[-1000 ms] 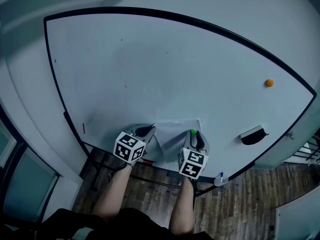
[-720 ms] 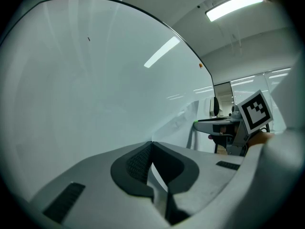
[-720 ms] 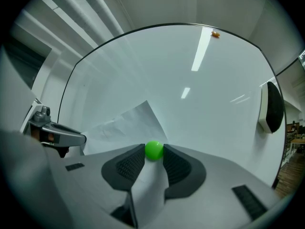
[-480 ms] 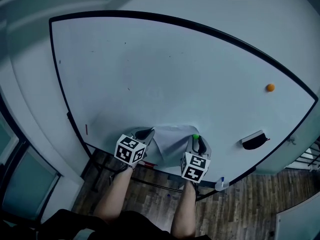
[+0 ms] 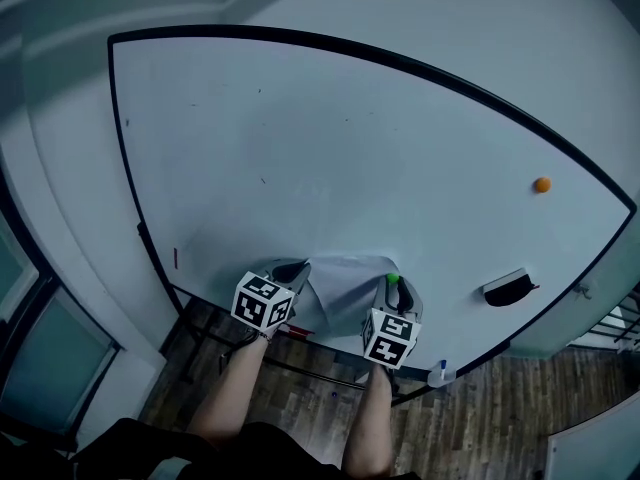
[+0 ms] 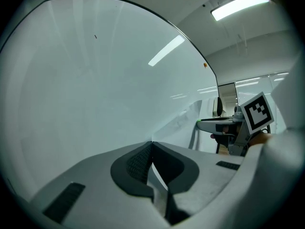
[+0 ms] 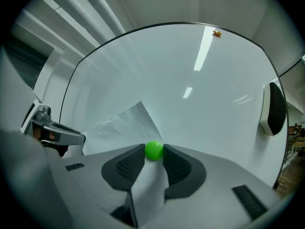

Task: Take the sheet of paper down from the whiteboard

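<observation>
Sheet of paper (image 5: 345,283) lay low on the whiteboard (image 5: 350,148), stretched between the two grippers. Left gripper (image 6: 151,146) was pinched closed on the sheet's left edge. Right gripper (image 7: 153,152) clamped the green magnet (image 5: 392,279) at the right edge, so that side likely released first.

View | my head camera tilted, so the whiteboard (image 5: 350,168) slid lower in frame | left gripper (image 5: 296,268) | perhaps turned slightly, hard to tell

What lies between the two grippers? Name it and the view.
A white sheet of paper spans that gap, seen in the head view: the left gripper pinches one edge, the right gripper grips a green round magnet on the other.
</observation>
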A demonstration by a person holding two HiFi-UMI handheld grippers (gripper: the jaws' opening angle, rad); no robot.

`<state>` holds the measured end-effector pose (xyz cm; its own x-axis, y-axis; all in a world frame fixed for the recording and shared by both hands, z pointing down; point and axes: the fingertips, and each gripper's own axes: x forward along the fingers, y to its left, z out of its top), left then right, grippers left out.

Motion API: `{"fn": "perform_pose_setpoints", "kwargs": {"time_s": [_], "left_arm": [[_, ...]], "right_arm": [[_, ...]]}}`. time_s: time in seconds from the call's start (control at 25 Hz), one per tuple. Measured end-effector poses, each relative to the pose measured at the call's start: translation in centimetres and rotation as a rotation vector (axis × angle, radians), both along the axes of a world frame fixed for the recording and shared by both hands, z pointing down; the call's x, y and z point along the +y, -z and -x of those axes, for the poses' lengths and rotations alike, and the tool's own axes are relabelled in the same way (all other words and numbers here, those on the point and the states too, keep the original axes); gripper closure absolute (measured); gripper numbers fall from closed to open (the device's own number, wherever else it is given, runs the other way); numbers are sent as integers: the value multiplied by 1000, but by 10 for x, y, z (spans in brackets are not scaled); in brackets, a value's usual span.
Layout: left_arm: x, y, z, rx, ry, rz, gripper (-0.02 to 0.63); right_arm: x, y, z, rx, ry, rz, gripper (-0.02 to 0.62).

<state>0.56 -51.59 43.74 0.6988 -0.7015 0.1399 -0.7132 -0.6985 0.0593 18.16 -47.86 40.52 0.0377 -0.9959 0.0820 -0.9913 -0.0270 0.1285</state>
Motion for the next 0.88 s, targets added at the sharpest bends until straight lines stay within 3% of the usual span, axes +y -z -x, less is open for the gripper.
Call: {"fn": "perform_pose_setpoints", "kwargs": {"time_s": [0.6, 0.88], "left_arm": [[-4, -1, 13, 23, 24, 3, 584], [-11, -7, 38, 11, 108, 14, 584]], "right_arm": [[1, -2, -6, -17, -29, 3, 463], [2, -3, -7, -13, -51, 3, 463]]}}
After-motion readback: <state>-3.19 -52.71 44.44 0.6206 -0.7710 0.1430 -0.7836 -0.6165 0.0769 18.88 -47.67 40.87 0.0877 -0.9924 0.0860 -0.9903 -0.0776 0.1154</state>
